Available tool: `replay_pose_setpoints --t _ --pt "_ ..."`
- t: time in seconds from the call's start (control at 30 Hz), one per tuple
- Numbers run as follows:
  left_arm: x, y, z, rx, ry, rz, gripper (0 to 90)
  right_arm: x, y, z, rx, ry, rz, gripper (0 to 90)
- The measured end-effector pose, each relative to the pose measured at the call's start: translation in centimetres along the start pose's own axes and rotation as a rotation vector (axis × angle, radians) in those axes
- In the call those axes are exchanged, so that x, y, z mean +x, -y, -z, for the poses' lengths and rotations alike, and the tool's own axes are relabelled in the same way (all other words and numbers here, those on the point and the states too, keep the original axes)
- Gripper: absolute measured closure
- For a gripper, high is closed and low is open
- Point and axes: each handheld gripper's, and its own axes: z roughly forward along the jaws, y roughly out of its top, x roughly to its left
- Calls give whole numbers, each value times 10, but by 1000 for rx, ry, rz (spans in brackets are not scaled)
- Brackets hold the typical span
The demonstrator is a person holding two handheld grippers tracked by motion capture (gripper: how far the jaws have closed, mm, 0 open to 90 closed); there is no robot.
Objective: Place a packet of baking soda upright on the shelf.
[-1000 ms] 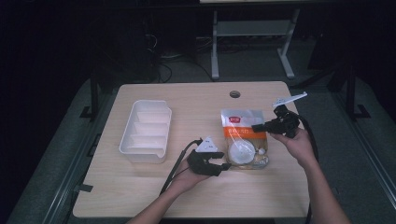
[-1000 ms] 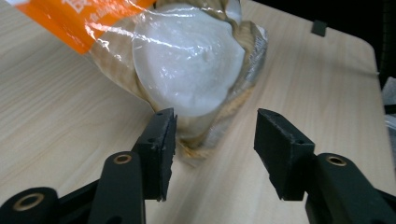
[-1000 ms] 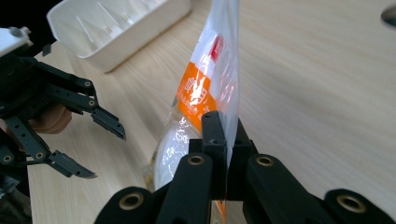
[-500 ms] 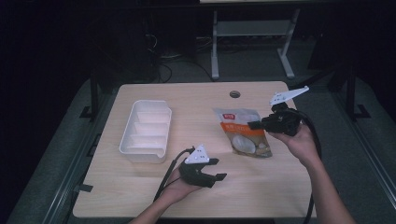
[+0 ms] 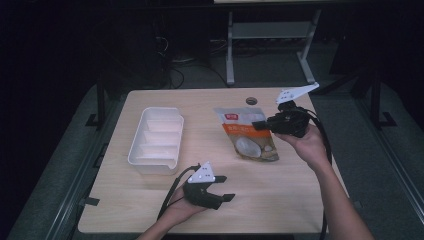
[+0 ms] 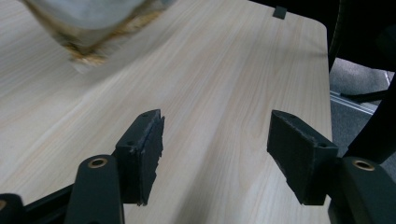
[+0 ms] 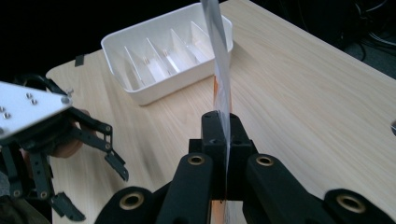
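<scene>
The right hand-held gripper [image 5: 261,124] is clamped on the edge of a snack pouch [image 5: 248,139] — in the right gripper view its jaws are closed flat on the thin, upright edge of the pouch [image 7: 220,70]. The pouch sits over the right half of the counter [image 5: 210,150], well apart from the white divided tray [image 5: 155,140] at the left. The left hand-held gripper [image 5: 223,188] rests near the counter's front edge, jaws spread wide and holding nothing — bare wood shows between them.
</scene>
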Motion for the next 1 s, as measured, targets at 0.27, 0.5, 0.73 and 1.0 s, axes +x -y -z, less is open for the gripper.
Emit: replay_pose_setpoints --t 0.27,0.5,0.73,1.0 --pt "3 11 12 14 -23 3 287 6 -22 -21 -1 -22 24 895" --pt "6 18 22 23 -43 -5 268 12 -40 -36 0 -28 46 895" --pt "6 20 24 17 -48 1 260 17 -60 -47 -32 -40 62 895" --pt "8 23 26 11 -46 2 256 27 -88 -66 -47 -64 87 895"
